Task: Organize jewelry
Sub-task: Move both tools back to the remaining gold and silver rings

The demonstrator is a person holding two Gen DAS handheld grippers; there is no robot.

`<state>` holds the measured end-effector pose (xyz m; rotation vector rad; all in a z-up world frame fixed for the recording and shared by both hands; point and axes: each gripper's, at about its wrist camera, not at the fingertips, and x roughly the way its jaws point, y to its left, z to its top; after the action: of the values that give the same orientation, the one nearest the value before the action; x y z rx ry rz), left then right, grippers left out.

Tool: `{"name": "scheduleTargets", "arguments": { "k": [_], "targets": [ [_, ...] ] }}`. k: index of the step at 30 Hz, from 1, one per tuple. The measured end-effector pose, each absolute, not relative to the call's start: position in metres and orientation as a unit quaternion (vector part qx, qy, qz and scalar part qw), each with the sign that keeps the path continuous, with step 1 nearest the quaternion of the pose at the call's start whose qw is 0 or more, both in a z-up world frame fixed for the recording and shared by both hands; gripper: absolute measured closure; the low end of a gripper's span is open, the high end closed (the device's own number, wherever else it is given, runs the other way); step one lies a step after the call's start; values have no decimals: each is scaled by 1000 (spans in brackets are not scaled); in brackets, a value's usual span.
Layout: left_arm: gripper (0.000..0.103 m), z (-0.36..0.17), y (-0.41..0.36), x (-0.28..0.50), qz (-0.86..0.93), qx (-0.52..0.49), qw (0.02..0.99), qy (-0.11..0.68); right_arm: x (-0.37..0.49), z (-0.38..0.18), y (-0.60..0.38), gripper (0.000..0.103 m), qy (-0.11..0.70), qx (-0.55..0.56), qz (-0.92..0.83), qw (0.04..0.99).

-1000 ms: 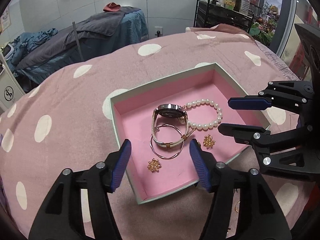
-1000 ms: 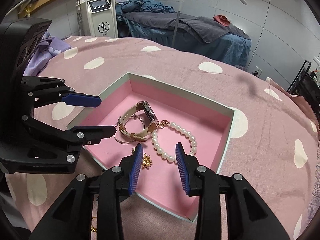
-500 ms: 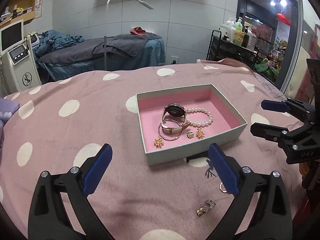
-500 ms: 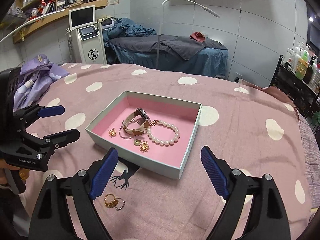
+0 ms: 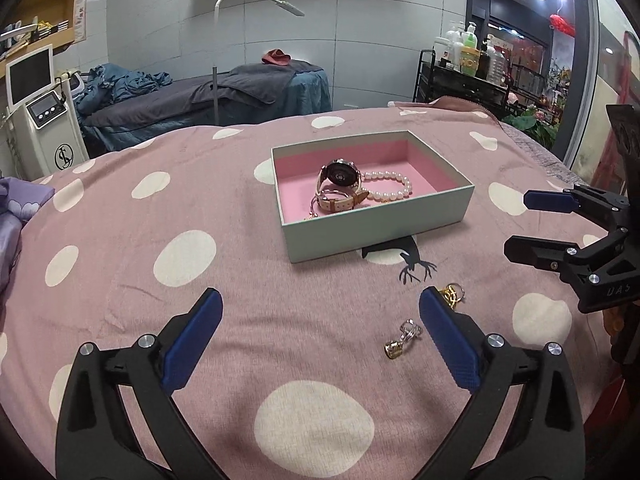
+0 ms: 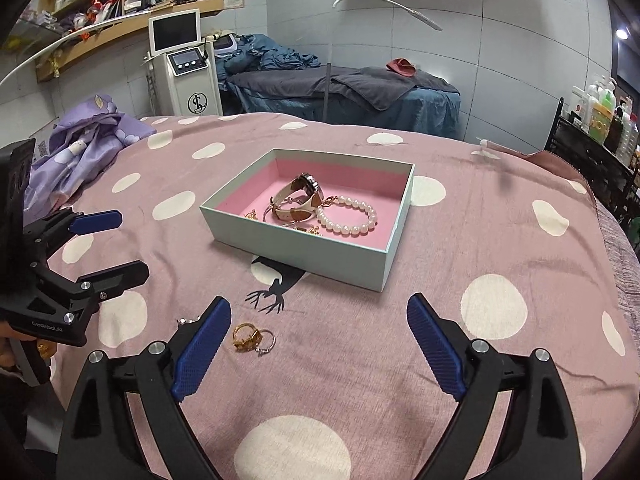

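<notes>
Polka-dot pink bedspread [image 5: 248,280], jewelry box [image 5: 376,226] at centre.
Both grippers' fingers [image 5: 194,336] gape empty; only the right view shows purple bedding [image 6: 80,140].

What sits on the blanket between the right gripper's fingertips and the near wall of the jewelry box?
In the right wrist view: gold and silver rings and a printed deer silhouette before the box.

Both tools are black plastic. The left gripper [image 5: 320,336] and the right gripper [image 6: 319,344] have bumpy blue pads [image 5: 448,344] on their fingers, shiny silver screws [image 6: 478,345], and small pale letters on the side.
</notes>
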<state>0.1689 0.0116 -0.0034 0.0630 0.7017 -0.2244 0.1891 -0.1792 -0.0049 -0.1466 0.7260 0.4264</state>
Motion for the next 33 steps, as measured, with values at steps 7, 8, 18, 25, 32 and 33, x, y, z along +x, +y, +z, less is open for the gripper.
{"name": "scheduleTargets", "arguments": {
  "k": [7, 8, 18, 25, 32, 33],
  "targets": [
    [6, -17, 1, 152, -119, 43, 929, 348, 177, -16, -178, 15, 359, -79, 219, 904],
    [6, -17, -1, 151, -122, 44, 929, 348, 176, -18, -178, 15, 360, -80, 221, 903],
    [6, -31, -6, 141, -129, 49, 923, 359, 170, -32, -176, 16, 378, -98, 239, 889],
    [6, -33, -8, 141, -131, 58, 922, 360, 171, -38, -174, 23, 390, -105, 251, 880],
    [18, -36, -10, 142, -144, 57, 918, 366, 176, -43, -169, 32, 403, -112, 273, 866],
    [20, -37, -10, 142, -146, 56, 916, 368, 177, -44, -167, 33, 404, -117, 275, 865]
  ]
}}
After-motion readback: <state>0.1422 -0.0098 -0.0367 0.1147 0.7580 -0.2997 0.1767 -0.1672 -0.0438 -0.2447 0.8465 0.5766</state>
